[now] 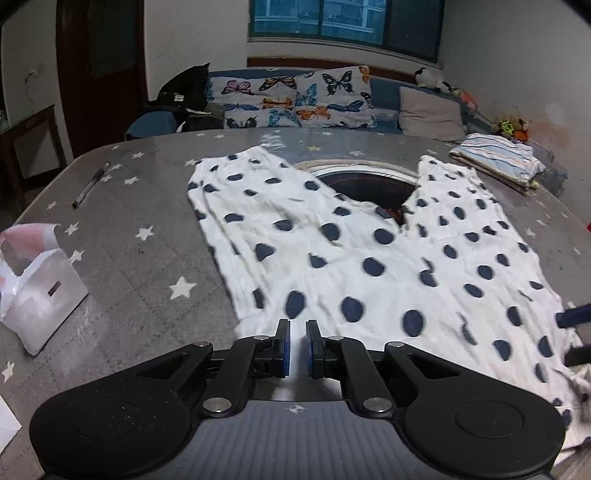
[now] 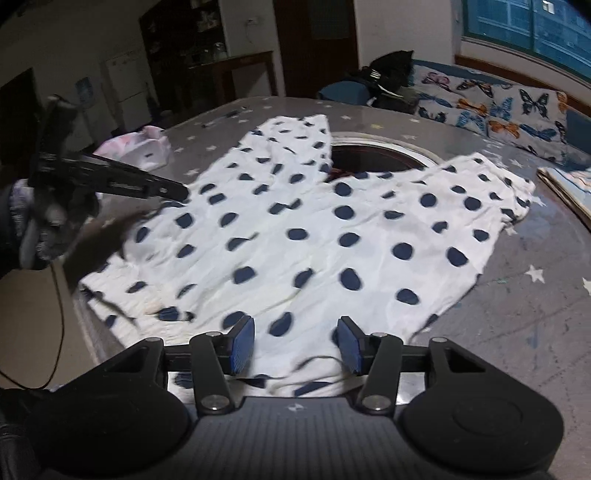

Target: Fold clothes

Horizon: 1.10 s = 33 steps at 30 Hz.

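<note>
Grey star-print table, glossy, round dark opening at centre. Beyond the table: butterfly-print cushions under a window. White navy-dotted trousers, crinkled cotton, lie flat mid-table, legs splayed either side of the opening. Left gripper at the waistband edge, jaws nearly closed, can't tell if pinching cloth. Right gripper spread wide above the fabric.

Dim indoor light, fisheye-warped edges, slight motion blur

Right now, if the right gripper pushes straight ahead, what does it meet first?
The right gripper, jaws open, would first meet the white navy-dotted cotton trousers spread on the grey star-print table; height above the cloth is unclear.
</note>
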Each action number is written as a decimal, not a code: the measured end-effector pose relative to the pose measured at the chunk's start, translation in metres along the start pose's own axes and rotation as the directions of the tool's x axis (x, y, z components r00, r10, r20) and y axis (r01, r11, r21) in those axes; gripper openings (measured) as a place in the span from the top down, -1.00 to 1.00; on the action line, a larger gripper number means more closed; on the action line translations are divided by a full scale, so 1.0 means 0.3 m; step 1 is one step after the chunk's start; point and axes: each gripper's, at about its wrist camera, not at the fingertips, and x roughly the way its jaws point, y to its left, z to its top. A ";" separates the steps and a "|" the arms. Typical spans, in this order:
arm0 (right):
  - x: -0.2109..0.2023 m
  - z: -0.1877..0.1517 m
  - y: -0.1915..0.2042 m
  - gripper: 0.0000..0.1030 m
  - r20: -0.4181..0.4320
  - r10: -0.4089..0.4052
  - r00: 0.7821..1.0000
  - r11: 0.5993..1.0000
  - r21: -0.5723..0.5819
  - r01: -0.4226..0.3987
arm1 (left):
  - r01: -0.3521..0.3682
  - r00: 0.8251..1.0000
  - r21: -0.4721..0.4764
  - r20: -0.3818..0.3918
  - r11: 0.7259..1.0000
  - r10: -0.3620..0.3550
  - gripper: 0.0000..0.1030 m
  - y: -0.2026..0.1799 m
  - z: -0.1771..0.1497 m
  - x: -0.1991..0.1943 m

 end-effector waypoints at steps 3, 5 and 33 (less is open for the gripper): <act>0.003 0.003 -0.038 0.02 -0.002 -0.024 1.000 0.999 0.023 0.024 | 0.051 0.999 0.022 0.015 0.998 -0.052 0.75 -0.045 0.011 -0.025; 0.002 0.006 -0.061 0.02 0.000 -0.040 0.999 0.999 0.035 0.040 | 0.086 0.996 0.042 0.020 0.995 -0.087 0.75 -0.085 0.018 -0.033; 0.279 0.321 -0.557 0.17 -0.002 -0.261 0.965 0.957 0.128 0.259 | 0.621 0.784 0.221 -0.180 0.752 -0.594 0.75 -0.585 -0.019 0.110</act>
